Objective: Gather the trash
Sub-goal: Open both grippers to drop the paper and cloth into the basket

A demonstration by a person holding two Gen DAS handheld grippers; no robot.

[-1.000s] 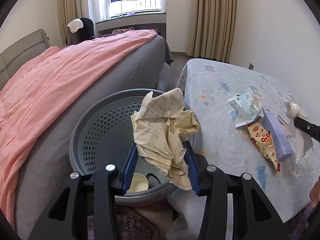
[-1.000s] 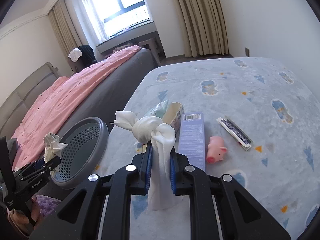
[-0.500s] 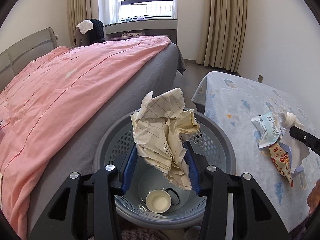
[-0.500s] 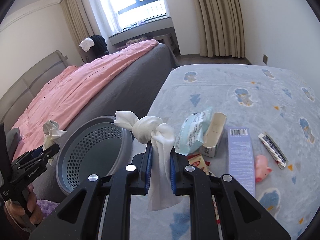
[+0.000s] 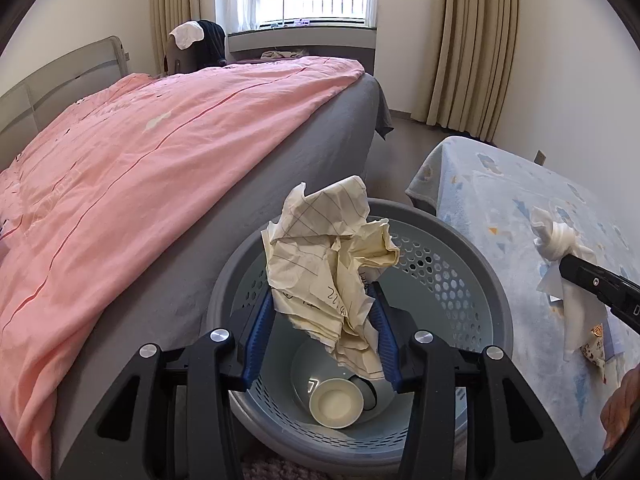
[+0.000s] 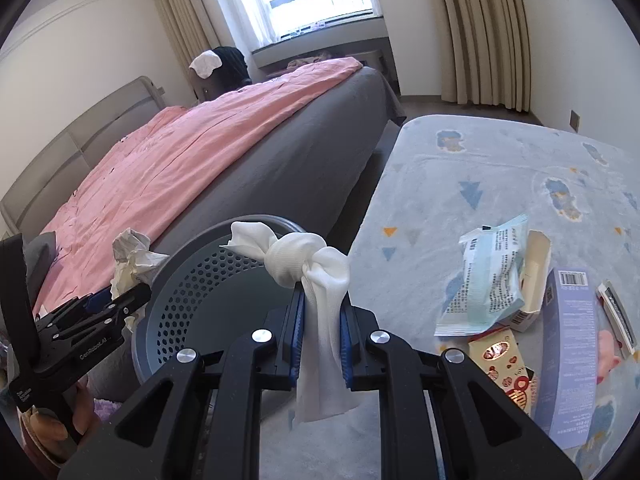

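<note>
While the pink bedspread (image 5: 152,152) fills everything left of the left tongs (image 5: 324,322), those tongs themselves are closed partway on a crumpled sheet of lined paper (image 5: 332,276), their blue pads pressing its two sides. This paper hangs directly above the open mouth of the grey perforated bin (image 5: 492,292), which sits below and just ahead of the tongs, against the side of the bed. Down inside the bin, beneath the paper, lies a small pale cup (image 5: 336,403) on its bottom.

Right of the left tongs, over the edge of the light blue blanket (image 5: 492,216), the right tongs (image 6: 320,322) are nearly shut, pinching a knotted white cloth (image 6: 316,276); the knot stands above the fingertips and the loose tail hangs down between the arms. From the right wrist view this cloth is held over the near right rim of the bin, at the border between bin and blanket.

Further right of the right tongs, lying on the blanket, come a pale green wrapper (image 6: 488,276), partly resting on an open cardboard box (image 6: 534,276). Just below them lies a red and gold packet (image 6: 506,368), touching a long lilac box (image 6: 568,352). At the far right edge are a small pink toy (image 6: 610,354) and a narrow flat strip (image 6: 616,310), both close beside the lilac box. A hand (image 5: 620,404) shows at the right edge of the left wrist view.
</note>
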